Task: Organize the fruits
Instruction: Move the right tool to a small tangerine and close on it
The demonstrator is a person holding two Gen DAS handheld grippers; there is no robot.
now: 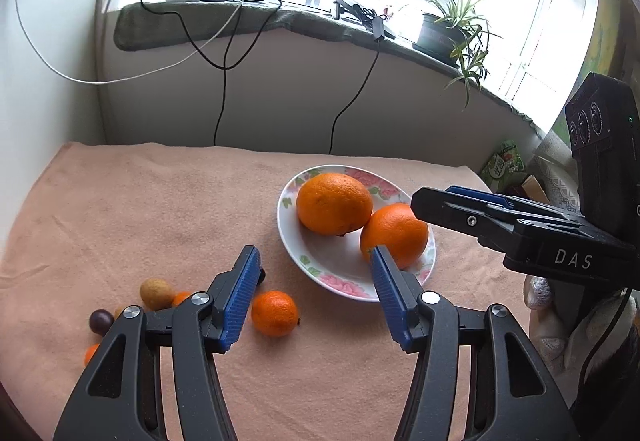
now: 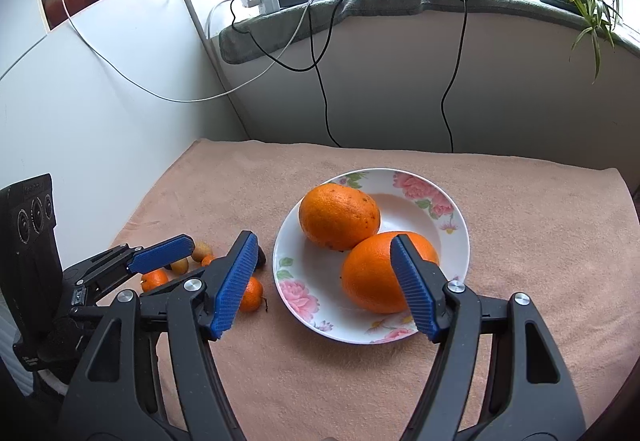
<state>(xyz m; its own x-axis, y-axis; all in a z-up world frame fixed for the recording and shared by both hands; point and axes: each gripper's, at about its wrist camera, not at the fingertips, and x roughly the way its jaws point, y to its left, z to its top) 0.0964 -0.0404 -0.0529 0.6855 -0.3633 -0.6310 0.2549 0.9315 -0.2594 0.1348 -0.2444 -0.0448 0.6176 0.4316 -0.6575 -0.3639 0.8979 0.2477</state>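
A white floral plate (image 1: pixel 320 269) (image 2: pixel 456 217) holds two large oranges, one at the back (image 1: pixel 334 203) (image 2: pixel 339 215) and one at the front (image 1: pixel 394 235) (image 2: pixel 376 273). A small mandarin (image 1: pixel 275 313) (image 2: pixel 251 295) lies on the cloth left of the plate. Several small fruits lie further left: a tan one (image 1: pixel 157 293), a dark one (image 1: pixel 100 321), small orange ones (image 2: pixel 154 279). My left gripper (image 1: pixel 316 261) is open and empty, above the cloth between the mandarin and the plate. My right gripper (image 2: pixel 326 245) is open and empty, over the plate's near side.
A peach towel (image 1: pixel 160 209) (image 2: pixel 540 241) covers the table. White walls stand at the left and back. A windowsill (image 1: pixel 280 21) carries chargers, hanging cables and a potted plant (image 1: pixel 456 25). Packages (image 1: pixel 506 161) sit past the table's right edge.
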